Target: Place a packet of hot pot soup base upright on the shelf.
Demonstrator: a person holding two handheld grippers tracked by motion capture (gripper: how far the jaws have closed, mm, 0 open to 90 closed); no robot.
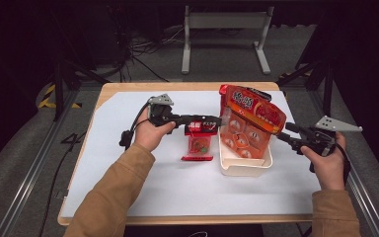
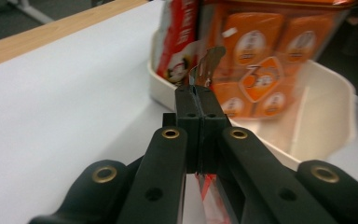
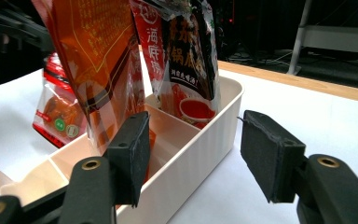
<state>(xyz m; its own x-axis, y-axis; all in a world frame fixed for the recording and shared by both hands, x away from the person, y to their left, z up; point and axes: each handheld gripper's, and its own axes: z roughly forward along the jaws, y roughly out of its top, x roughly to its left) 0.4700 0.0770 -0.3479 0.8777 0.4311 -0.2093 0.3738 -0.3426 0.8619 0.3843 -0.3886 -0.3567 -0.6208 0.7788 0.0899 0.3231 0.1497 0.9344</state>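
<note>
The left gripper, at the middle of the high view, has its jaws pressed fully together on the top seam of a small red packet, which hangs below the tips just left of the bin. In the left gripper view the closed jaws meet at frame centre with a crumpled sliver of the packet's clear edge poking up between them, and more red film shows beneath the jaws at the bottom of the frame. The packet's lower end looks to be at or just above the white sheet; I cannot tell whether it is clear of it.

The right gripper, at the right of the high view, stands wide open and holds nothing. In the right gripper view its two pads straddle the bin's near wall: the left pad sits inside, close to the large orange bag, and the right pad is outside, apart from the wall.

The orange bag stands tilted in the bin, with a red-and-black sauce pouch behind it, filling the bin's far end in the upper right centre of the high view. The bin's near compartment looks bare.

The step in hand appears to be loading the packet into the bin. The next move calls for carrying it rightward over the rim, lowering it into the bare near compartment and releasing it there, while the right gripper steadies the bin or the orange bag.
</note>
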